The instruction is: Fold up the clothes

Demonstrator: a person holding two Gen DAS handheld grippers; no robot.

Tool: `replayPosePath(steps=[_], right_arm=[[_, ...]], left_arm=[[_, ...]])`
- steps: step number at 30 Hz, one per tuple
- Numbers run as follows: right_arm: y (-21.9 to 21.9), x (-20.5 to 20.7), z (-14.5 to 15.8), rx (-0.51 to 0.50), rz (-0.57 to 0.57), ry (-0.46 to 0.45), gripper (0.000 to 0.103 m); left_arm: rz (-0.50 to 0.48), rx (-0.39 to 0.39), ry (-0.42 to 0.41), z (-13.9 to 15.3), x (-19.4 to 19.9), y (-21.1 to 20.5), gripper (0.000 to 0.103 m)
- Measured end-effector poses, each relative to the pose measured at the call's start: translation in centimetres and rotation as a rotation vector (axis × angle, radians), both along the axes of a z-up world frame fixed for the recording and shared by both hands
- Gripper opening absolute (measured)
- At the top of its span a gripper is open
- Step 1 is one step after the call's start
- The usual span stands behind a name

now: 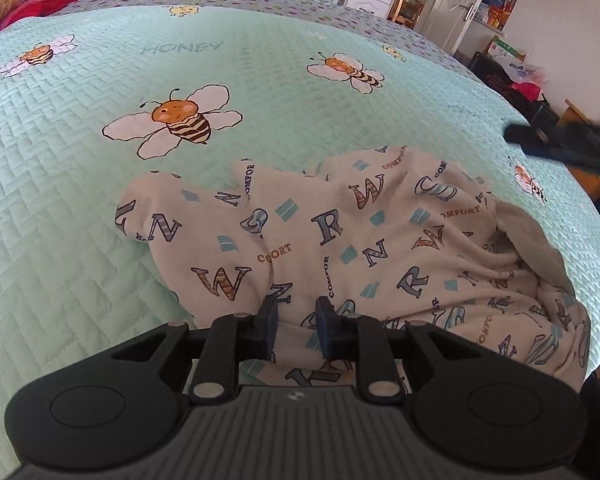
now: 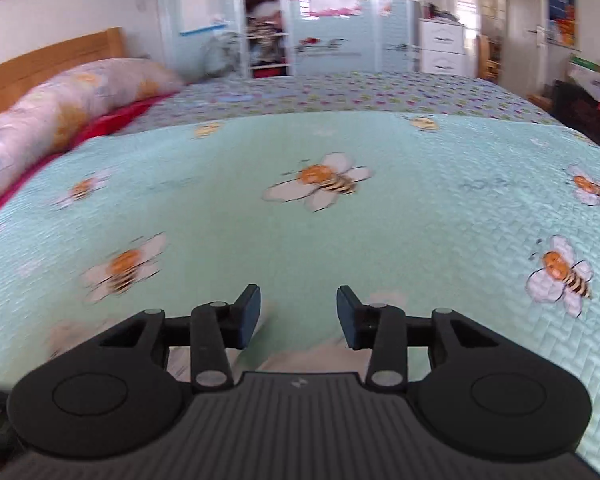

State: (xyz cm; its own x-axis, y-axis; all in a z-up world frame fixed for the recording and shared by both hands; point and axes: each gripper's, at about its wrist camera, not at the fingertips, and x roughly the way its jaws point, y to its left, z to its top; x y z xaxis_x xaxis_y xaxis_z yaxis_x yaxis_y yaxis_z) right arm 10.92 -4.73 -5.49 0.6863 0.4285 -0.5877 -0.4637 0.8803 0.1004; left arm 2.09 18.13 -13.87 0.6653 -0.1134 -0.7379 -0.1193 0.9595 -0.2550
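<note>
A cream garment (image 1: 340,240) printed with blue and brown letters lies crumpled on the mint bee quilt (image 1: 260,60), near the bed's front right. My left gripper (image 1: 297,308) hovers over its near edge. The jaws stand a narrow gap apart, with fabric showing below them but not pinched. My right gripper (image 2: 299,300) is open above bare quilt (image 2: 420,220) with nothing between its fingers; its view is blurred. A strip of the cream garment (image 2: 312,356) shows just under it. In the left wrist view one dark, blurred finger (image 1: 548,142) of it reaches in from the right edge.
A floral pillow (image 2: 60,108) and a wooden headboard (image 2: 40,64) lie at the left. Beyond the bed stand a wardrobe (image 2: 332,52) and white drawers (image 2: 444,48). Boxes and dark clutter (image 1: 512,80) sit off the bed's right edge.
</note>
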Motion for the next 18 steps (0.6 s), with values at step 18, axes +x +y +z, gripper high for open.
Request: replayPosePath(steps=[18], right_arm=[[-0.2,3.0,1.3,0.115,-0.039,0.064,0.057]], left_arm=[[-0.011,-0.049,-0.050,0.9,-1.1,0.6,0.026]])
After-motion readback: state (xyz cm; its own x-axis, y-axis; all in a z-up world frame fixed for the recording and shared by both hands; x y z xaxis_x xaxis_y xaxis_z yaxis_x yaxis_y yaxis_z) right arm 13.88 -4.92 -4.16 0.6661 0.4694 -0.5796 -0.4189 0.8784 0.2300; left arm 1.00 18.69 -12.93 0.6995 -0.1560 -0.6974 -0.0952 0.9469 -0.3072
